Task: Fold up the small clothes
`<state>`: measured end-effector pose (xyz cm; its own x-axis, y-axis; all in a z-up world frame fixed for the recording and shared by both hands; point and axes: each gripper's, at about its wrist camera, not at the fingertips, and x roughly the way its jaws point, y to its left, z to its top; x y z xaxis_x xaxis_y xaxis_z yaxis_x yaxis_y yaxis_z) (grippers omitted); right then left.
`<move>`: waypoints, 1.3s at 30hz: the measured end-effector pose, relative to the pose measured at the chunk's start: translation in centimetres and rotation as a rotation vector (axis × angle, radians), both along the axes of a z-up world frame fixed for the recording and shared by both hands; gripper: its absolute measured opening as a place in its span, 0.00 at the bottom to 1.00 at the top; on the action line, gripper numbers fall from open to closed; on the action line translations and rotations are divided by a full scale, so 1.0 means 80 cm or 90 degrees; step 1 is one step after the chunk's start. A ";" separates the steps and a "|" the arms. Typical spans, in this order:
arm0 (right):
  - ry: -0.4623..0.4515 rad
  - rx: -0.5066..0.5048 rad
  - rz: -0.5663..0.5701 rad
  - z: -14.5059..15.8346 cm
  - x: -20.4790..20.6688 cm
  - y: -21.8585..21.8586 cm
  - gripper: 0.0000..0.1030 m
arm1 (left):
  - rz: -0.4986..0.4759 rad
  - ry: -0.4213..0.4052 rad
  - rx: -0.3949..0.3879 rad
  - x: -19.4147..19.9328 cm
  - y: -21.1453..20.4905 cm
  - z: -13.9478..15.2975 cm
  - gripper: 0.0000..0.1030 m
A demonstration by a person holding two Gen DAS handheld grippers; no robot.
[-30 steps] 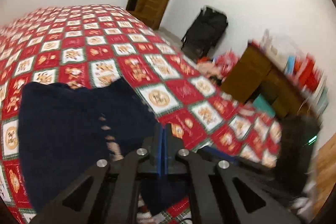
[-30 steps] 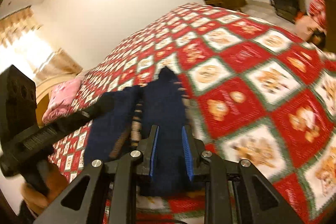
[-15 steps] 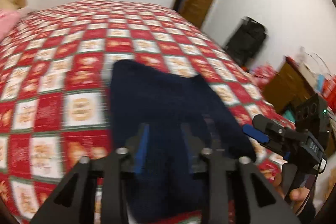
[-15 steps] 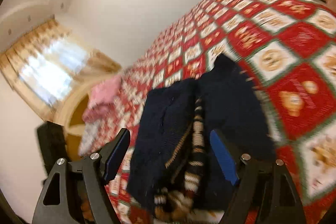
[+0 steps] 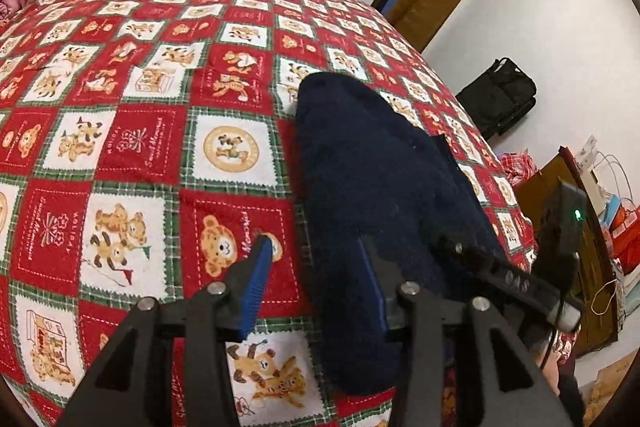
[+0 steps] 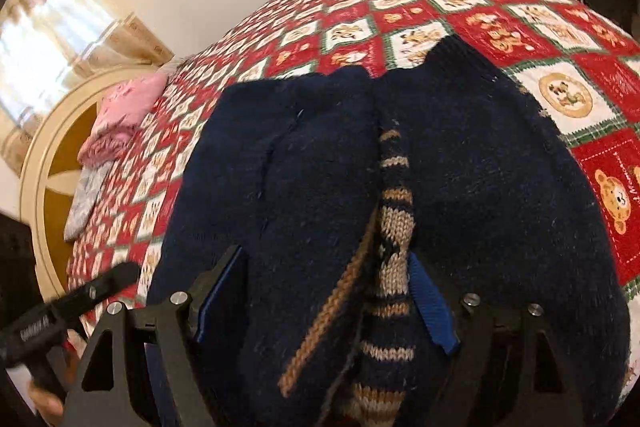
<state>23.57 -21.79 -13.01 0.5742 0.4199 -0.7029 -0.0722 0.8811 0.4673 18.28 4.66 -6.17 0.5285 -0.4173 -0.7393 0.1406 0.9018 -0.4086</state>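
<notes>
Left wrist view: left gripper point(image 5: 316, 279) spread wide, navy sweater point(image 5: 372, 195) running lengthwise ahead past the right-hand finger on the bed point(image 5: 140, 147); a second ago these jaws were pressed together.

Right wrist view: right gripper point(image 6: 326, 303) also spread, nearer, straddling the striped trim point(image 6: 394, 227); formerly narrower.

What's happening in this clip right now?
A person with two handheld grippers is folding a navy knit sweater on a bed with a red teddy-bear quilt. Both the left gripper and the right gripper are open over the sweater, gripping nothing. The sweater lies folded lengthwise, its striped trim showing.
</notes>
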 end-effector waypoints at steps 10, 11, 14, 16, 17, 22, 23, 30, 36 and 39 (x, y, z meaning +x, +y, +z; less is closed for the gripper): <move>-0.084 -0.075 0.075 0.049 -0.016 0.025 0.28 | 0.025 -0.003 -0.005 -0.001 0.015 0.005 0.44; -0.103 -0.080 0.078 0.061 -0.018 0.023 0.28 | 0.028 -0.007 0.003 0.000 0.014 0.009 0.44; -0.151 -0.103 0.098 0.100 -0.020 0.007 0.28 | 0.034 -0.020 0.009 0.002 0.013 0.018 0.44; -0.170 -0.142 0.106 0.116 -0.021 -0.010 0.28 | 0.034 -0.034 0.011 0.004 0.009 0.025 0.44; -0.177 -0.168 0.107 0.119 -0.021 -0.017 0.28 | 0.032 -0.039 0.013 0.005 0.007 0.026 0.44; -0.116 -0.206 0.088 0.066 -0.007 -0.080 0.28 | 0.005 -0.037 0.030 0.013 -0.024 0.017 0.44; -0.101 -0.207 0.087 0.048 -0.004 -0.086 0.28 | 0.000 -0.029 0.032 0.015 -0.032 0.012 0.44; -0.089 -0.101 0.056 0.017 -0.004 -0.128 0.39 | -0.068 -0.003 0.066 0.014 -0.095 -0.004 0.44; -0.126 -0.086 -0.034 0.076 -0.075 -0.167 0.41 | -0.089 -0.032 0.092 -0.002 -0.110 0.007 0.49; -0.160 -0.083 -0.022 0.101 -0.120 -0.157 0.41 | -0.095 -0.047 0.102 -0.010 -0.120 0.011 0.49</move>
